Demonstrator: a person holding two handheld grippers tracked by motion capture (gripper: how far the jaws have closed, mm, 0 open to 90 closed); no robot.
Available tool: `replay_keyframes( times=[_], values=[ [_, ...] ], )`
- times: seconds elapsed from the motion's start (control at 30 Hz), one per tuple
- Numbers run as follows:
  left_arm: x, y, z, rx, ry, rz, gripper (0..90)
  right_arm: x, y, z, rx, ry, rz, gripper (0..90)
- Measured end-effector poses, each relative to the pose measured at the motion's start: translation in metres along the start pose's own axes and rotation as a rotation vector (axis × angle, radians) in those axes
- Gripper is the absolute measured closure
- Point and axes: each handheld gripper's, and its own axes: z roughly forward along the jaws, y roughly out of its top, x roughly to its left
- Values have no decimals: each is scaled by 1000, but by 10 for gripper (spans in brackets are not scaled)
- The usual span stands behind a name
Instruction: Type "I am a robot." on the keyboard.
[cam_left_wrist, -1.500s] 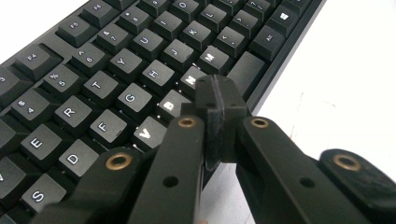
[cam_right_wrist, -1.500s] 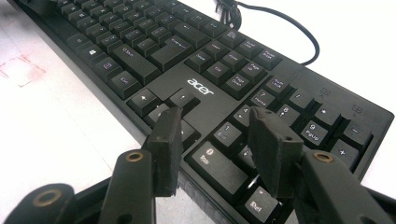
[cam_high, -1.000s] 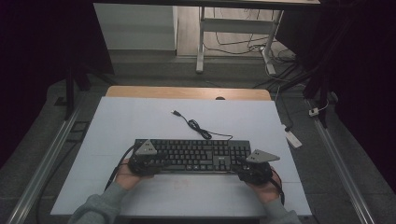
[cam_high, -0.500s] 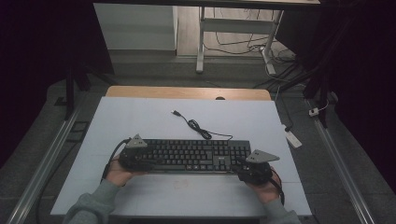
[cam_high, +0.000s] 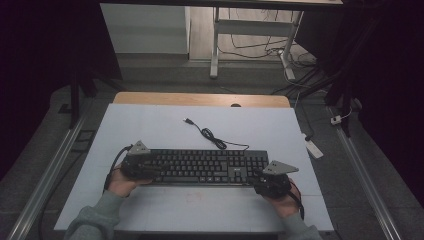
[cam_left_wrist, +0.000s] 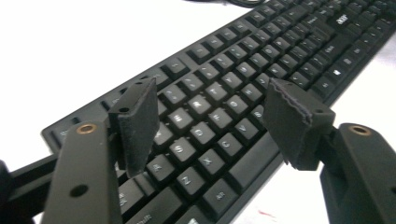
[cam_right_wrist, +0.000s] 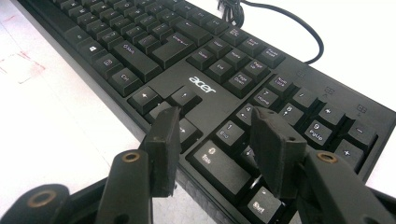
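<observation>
The left gripper (cam_high: 142, 165) hangs over the left end of the keyboard (cam_high: 205, 166) with its jaws spread wide, having just been opening and then easing in a little; nothing sits between its pads (cam_left_wrist: 137, 123), only the letter keys below. The right gripper (cam_high: 267, 181) is at the keyboard's near right corner, its jaws straddling the front edge by the number pad; whether they press on it I cannot tell.

Around them is a dim room with a dark floor and a pale table frame (cam_high: 216, 42) standing farther back. The white tabletop (cam_high: 150, 120) lies on a wooden board (cam_high: 200, 98) (its edge shows along the far side). The black Acer keyboard lies flat along the near part of the tabletop, and its cable (cam_high: 210, 135) curls away toward the far side.
</observation>
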Motion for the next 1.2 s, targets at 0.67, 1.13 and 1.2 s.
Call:
replay_keyframes(
  times=[0.67, 1.13, 1.2],
  values=[
    [14, -10, 1, 65, 54, 31, 888, 0, 0, 1, 13, -5, -12, 527],
    [17, -16, 10, 132, 64, 35, 888, 0, -1, 2, 15, -10, -10, 526],
    [17, -16, 11, 134, 65, 35, 888, 0, -1, 2, 15, -11, -10, 526]
  ],
)
